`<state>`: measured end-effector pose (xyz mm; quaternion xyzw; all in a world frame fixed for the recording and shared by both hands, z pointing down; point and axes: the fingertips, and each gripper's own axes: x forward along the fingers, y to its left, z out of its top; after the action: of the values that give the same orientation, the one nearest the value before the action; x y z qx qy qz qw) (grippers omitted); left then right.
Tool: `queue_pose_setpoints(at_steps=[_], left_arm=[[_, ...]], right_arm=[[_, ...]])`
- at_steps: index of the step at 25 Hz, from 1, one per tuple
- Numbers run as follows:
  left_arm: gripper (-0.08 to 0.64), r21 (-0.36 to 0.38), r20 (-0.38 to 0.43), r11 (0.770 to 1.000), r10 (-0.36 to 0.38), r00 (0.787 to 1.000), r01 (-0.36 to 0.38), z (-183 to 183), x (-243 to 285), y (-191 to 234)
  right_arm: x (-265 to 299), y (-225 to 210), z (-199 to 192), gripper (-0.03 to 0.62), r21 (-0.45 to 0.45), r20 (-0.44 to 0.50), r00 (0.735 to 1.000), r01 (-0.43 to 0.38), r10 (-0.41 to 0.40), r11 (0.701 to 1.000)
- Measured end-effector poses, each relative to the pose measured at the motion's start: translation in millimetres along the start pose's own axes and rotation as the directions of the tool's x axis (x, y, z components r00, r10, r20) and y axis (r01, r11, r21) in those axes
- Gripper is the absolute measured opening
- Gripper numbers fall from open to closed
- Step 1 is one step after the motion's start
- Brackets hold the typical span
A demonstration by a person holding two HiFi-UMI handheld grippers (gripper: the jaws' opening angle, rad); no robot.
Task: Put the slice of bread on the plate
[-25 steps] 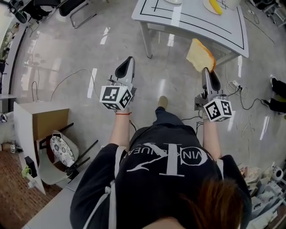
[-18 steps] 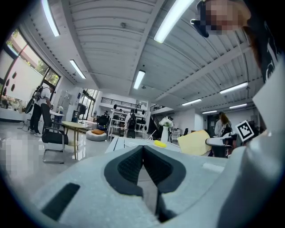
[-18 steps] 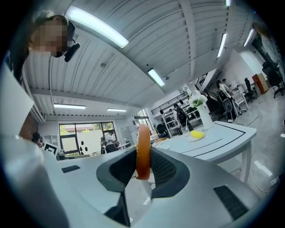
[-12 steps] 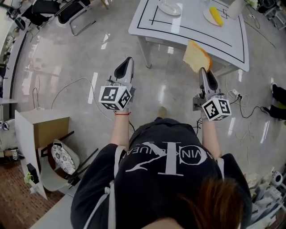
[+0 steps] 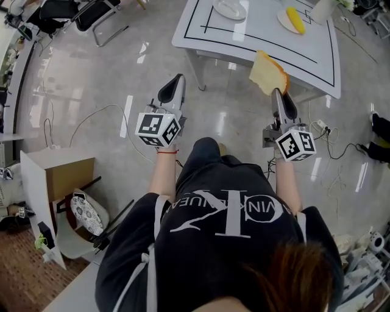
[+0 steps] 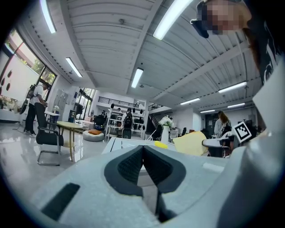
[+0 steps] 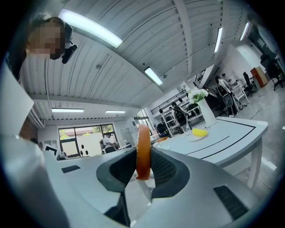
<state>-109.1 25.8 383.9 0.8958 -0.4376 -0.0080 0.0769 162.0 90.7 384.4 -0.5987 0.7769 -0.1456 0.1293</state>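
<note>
Grey hand-held grippers: two, the left gripper [image 5: 175, 82] and the right gripper [image 5: 277, 92]
Black-and-white marker cubes: two, the left cube [image 5: 159, 129] and the right cube [image 5: 297, 144]
Pale yellow slice of bread [image 5: 267, 71] with a brown crust: one
White rectangular counter [image 5: 262, 38] with black lines: one
Round plates on the counter: two, a clear plate [image 5: 230, 8] and a white plate [image 5: 281, 23]
Yellow piece of food [image 5: 294, 20] on the white plate: one
Brown cardboard box [image 5: 64, 167] on the floor: one
</note>
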Motion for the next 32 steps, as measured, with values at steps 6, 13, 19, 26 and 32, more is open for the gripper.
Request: queue_pose_setpoints(at_steps=[6,13,19,26,32], left_arm=[[0.011,-0.012,-0.02,1.0,0.017,1.0,-0.017,-3.9,7.5,10.6],[0.011,-0.007,-0.024,0.999,-0.039,0.999,0.039,-2.5,54.5,14.3],[0.011,-0.028,-0.019,0.997,-0.071,0.997,0.07,5.7,107.4,32.0],[0.011,-0.041,-0.054,0.993,-0.117,0.992,0.115,6.4,166.3,52.4],[0.011,-0.05,-0.074,0.989,-0.146,0.987,0.142,9.4,208.0,73.7]], right_arm=[[7.1,-5.6,-2.6,0.091,0.023,-0.001,1.0,0.008,-0.008,1.0],[29.5,-29.2,2.5,0.091,0.03,0.006,0.999,0.039,-0.039,0.999],[65.2,-47.7,9.8,0.091,0.032,-0.001,0.998,0.061,-0.061,0.998],[114.0,-66.3,12.4,0.091,0.048,-0.018,0.996,0.088,-0.087,0.995],[148.6,-76.9,9.1,0.091,0.06,-0.037,0.993,0.114,-0.112,0.992]])
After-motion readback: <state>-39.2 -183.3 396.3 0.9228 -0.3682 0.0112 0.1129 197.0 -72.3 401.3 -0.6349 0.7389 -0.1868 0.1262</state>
